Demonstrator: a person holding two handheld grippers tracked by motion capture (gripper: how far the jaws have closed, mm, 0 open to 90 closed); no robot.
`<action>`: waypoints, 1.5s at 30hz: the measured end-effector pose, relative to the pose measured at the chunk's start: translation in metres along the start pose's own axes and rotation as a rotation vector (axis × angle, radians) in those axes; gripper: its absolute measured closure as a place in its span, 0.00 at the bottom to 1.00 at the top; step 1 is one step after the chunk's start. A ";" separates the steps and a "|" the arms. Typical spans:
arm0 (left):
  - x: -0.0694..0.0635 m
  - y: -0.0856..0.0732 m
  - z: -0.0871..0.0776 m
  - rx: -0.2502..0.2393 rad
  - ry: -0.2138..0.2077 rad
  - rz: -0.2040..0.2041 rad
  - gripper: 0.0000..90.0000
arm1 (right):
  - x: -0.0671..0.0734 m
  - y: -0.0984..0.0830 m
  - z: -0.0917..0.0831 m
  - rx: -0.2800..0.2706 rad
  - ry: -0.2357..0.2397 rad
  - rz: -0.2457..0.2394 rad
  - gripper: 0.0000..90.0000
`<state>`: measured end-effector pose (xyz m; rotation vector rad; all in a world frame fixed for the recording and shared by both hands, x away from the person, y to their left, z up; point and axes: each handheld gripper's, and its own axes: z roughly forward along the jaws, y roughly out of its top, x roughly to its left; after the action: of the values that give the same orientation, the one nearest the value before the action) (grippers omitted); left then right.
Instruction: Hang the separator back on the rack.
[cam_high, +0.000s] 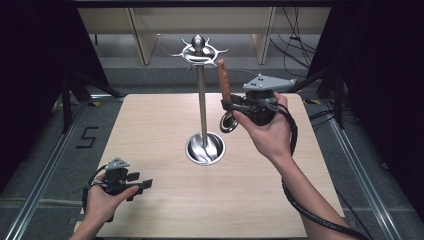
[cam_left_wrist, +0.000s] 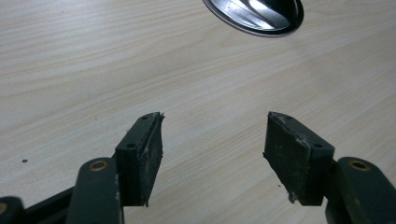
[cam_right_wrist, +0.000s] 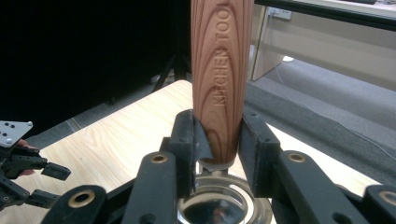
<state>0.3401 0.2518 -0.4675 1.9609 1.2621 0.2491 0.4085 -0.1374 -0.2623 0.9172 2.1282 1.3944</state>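
High view: my right gripper (cam_high: 229, 106) holds a wood-handled utensil (cam_high: 223, 80) upright beside the stand (cam_high: 202, 100), above the desk (cam_high: 150, 130).
Left gripper view: left gripper (cam_left_wrist: 215, 140) jaws open, nothing btwn.
Right gripper view: jaws clamp the handle (cam_right_wrist: 219, 70).

A steel utensil stand (cam_high: 202, 100) rises at the middle of the light wooden table (cam_high: 160, 125) — a thin post on a round, bowl-like base (cam_high: 205, 148), crowned with curved hooks (cam_high: 199, 50). Beyond the far edge — pale wooden furniture legs (cam_high: 142, 42) and loose cables (cam_high: 295, 45) on grey floor.
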 end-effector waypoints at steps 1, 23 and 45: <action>0.000 0.000 0.000 0.000 0.000 0.000 0.41 | 0.000 0.000 0.001 -0.003 0.000 -0.008 0.77; 0.000 0.000 0.000 -0.006 -0.001 0.000 0.41 | 0.001 0.005 0.010 0.013 0.004 0.024 0.77; 0.000 0.000 -0.001 -0.002 -0.005 0.003 0.41 | 0.004 0.010 0.024 0.015 -0.007 0.038 0.77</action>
<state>0.3399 0.2523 -0.4671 1.9604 1.2556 0.2461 0.4243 -0.1166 -0.2631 0.9712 2.1292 1.3930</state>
